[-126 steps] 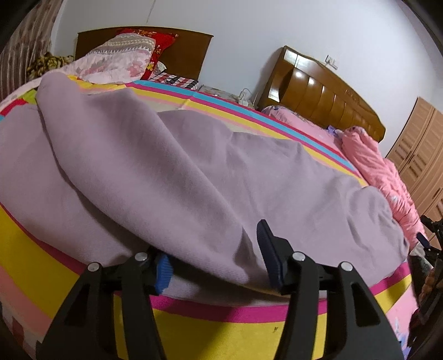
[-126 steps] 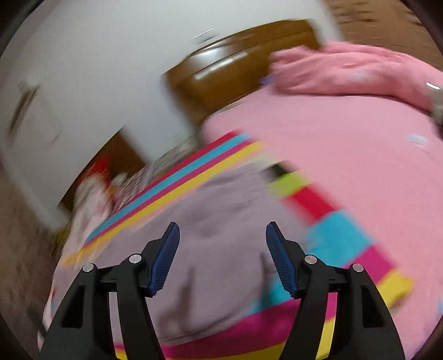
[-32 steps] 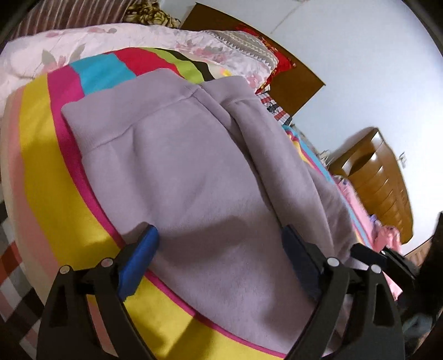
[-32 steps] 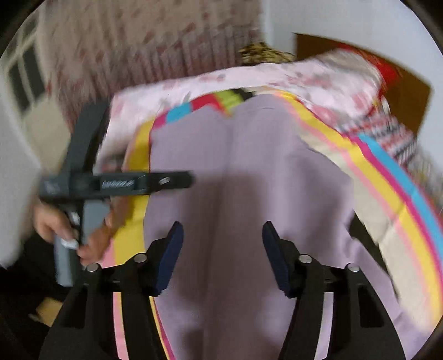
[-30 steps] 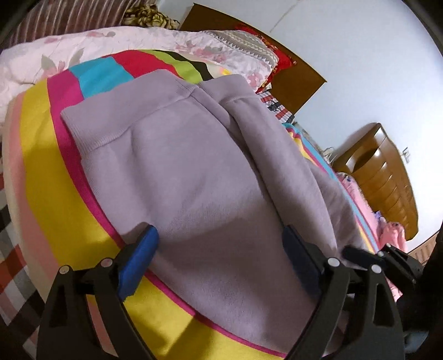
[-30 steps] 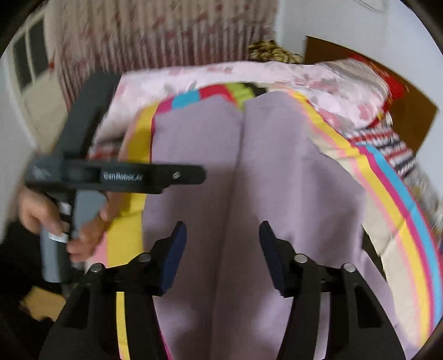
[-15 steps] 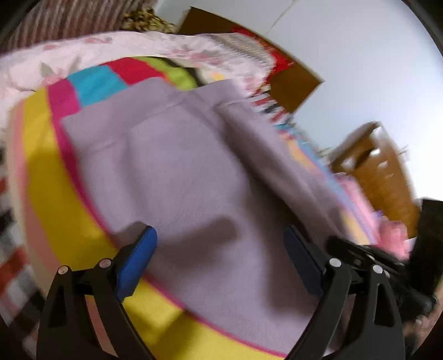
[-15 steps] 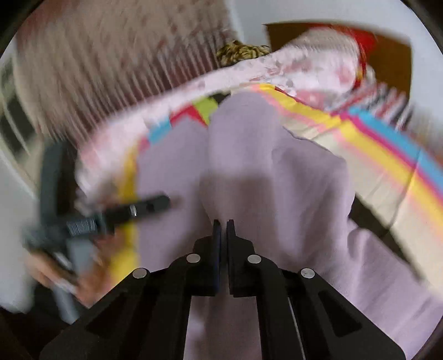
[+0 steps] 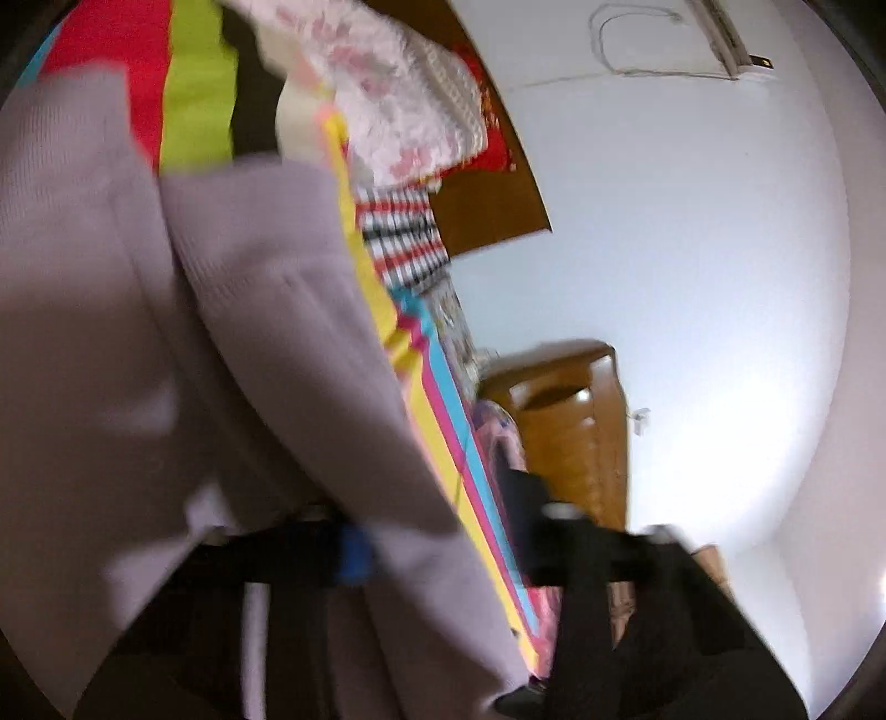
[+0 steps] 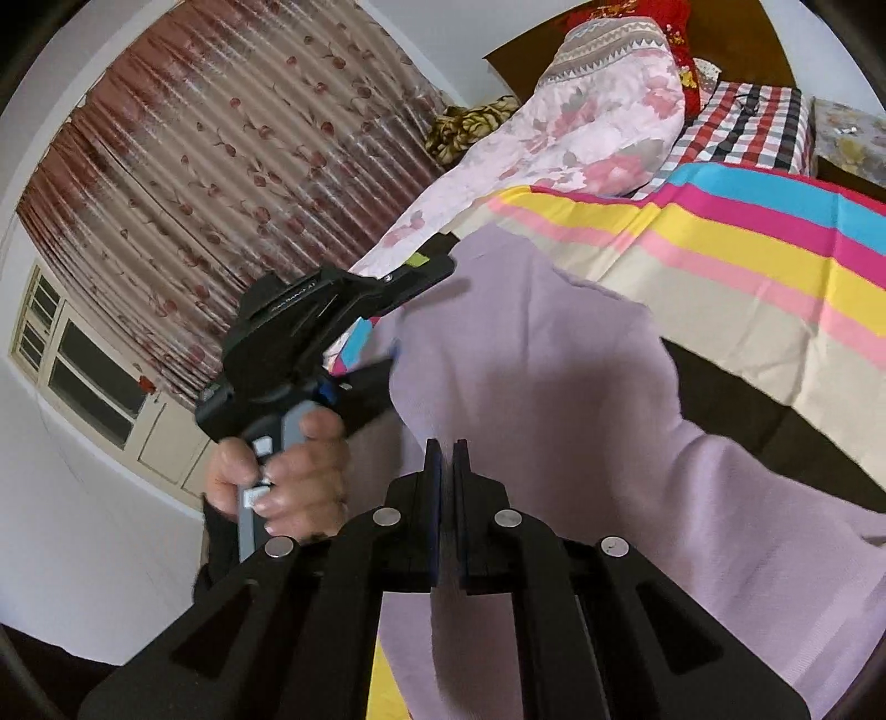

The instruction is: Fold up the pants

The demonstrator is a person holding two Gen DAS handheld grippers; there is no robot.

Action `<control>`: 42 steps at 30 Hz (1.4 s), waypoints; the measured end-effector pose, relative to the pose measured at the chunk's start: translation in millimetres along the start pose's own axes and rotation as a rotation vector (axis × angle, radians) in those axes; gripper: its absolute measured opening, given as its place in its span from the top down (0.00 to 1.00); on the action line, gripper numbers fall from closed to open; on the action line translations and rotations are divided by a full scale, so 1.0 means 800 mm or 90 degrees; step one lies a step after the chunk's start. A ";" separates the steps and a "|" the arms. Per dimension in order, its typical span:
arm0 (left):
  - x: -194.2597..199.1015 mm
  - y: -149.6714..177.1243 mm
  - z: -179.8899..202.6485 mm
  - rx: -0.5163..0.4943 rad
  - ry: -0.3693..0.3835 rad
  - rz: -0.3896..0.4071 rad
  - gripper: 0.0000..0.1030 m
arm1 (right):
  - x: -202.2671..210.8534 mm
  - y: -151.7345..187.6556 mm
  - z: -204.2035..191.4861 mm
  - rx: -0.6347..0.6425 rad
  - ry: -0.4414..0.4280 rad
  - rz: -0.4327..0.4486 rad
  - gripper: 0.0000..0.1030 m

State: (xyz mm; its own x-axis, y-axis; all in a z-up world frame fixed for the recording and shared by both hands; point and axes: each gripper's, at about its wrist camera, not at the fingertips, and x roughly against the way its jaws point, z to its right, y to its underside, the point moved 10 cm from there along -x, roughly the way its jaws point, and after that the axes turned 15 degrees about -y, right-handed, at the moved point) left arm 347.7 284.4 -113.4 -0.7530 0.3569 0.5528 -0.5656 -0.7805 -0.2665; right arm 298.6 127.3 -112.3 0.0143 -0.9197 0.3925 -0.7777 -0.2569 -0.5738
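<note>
Right wrist view is showing the right hand-held gripper (image 10: 443, 459) nearest the lens, its black arms meeting with the blue pads pressed together on a pinch of the lilac knitted fleece pants (image 10: 554, 387). The fabric is rising up from the bed at that pinch, and the pants' long axis is running from the lower right corner of the picture up toward the left, where the far end is lying by the floral bedding. Just left of the pads, a person's hand (image 10: 282, 471) is gripping the grey handle of the left hand-held gripper (image 10: 387, 354), whose black fingers are reaching into the edge of the same pants. Left wrist view is blurred; the jaws of this gripper are closing, lilac cloth is lying between them beside a blue pad (image 9: 354, 554), and whether the pads are already pressing on it cannot be told.

Under the pants, the bedsheet with broad yellow, pink, blue and beige stripes (image 10: 747, 238) is spreading to the right, clear of both grippers. Beyond it, a pink floral quilt (image 10: 554, 138) is lying bunched along the far side, with a red, black and white checked cloth (image 10: 747, 122) beside it and a dark wooden headboard (image 10: 736, 33) behind. Farther left, a reddish curtain printed with flowers (image 10: 221, 166) is hanging over a window (image 10: 83, 376). In the left wrist view, a second brown wooden headboard (image 9: 570, 432) is standing against the pale wall (image 9: 692, 249).
</note>
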 end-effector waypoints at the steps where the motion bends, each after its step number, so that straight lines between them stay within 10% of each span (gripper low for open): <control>1: 0.015 -0.003 0.009 -0.024 -0.013 0.033 0.81 | 0.001 0.000 -0.003 0.006 0.001 0.000 0.95; 9: 0.147 0.012 0.019 -0.195 -0.152 0.215 0.89 | -0.029 0.024 -0.072 0.076 -0.071 -0.053 0.89; 12: 0.133 0.010 -0.047 -0.195 -0.262 0.189 0.68 | -0.047 0.052 -0.060 0.091 -0.009 -0.101 0.40; 13: 0.118 0.011 -0.079 -0.184 -0.298 0.152 0.59 | -0.046 0.062 -0.051 0.097 0.018 -0.105 0.39; 17: 0.104 0.019 -0.126 -0.131 -0.284 0.106 0.32 | -0.004 0.093 -0.036 0.121 0.077 -0.089 0.39; 25: 0.111 0.016 -0.134 -0.112 -0.230 0.128 0.30 | 0.069 0.171 -0.037 0.220 0.190 -0.118 0.53; 34: 0.118 0.015 -0.140 -0.112 -0.239 0.137 0.46 | 0.029 0.187 -0.046 0.239 0.169 -0.141 0.68; 42: 0.116 0.018 -0.133 -0.144 -0.251 0.141 0.84 | -0.012 0.181 -0.043 0.321 0.223 -0.194 0.77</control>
State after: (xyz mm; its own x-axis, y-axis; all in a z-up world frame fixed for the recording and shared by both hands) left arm 233.7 361.0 -149.6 -0.7037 -0.0597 0.7080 -0.4982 -0.6690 -0.5516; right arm 164.2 109.3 -174.8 -0.0842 -0.6563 0.7498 -0.3822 -0.6737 -0.6325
